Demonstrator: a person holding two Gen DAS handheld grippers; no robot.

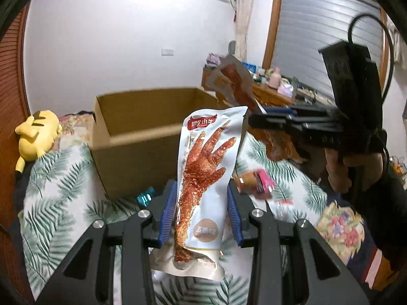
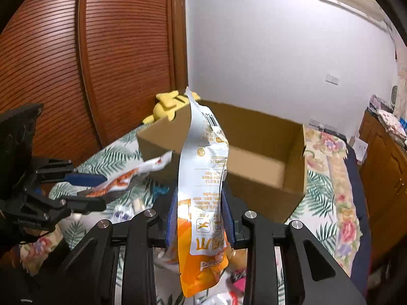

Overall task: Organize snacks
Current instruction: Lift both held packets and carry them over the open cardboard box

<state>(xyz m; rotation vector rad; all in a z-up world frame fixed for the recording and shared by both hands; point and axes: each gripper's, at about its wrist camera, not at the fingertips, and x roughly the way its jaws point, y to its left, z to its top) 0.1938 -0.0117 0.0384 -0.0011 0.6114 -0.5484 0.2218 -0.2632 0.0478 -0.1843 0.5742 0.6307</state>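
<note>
Snack packets [image 1: 203,178] [image 2: 203,190] sit clamped in both tongs before open cardboard box [image 2: 254,152].

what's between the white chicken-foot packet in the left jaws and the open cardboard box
Only leaf-print bedcover and a small teal wrapper, in the left wrist view; white chicken-foot packet, open cardboard box.

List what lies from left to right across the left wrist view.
Yellow plush toy → cardboard box → white chicken-foot packet in the left gripper → pink snack packet → right gripper → hand holding it.
</note>
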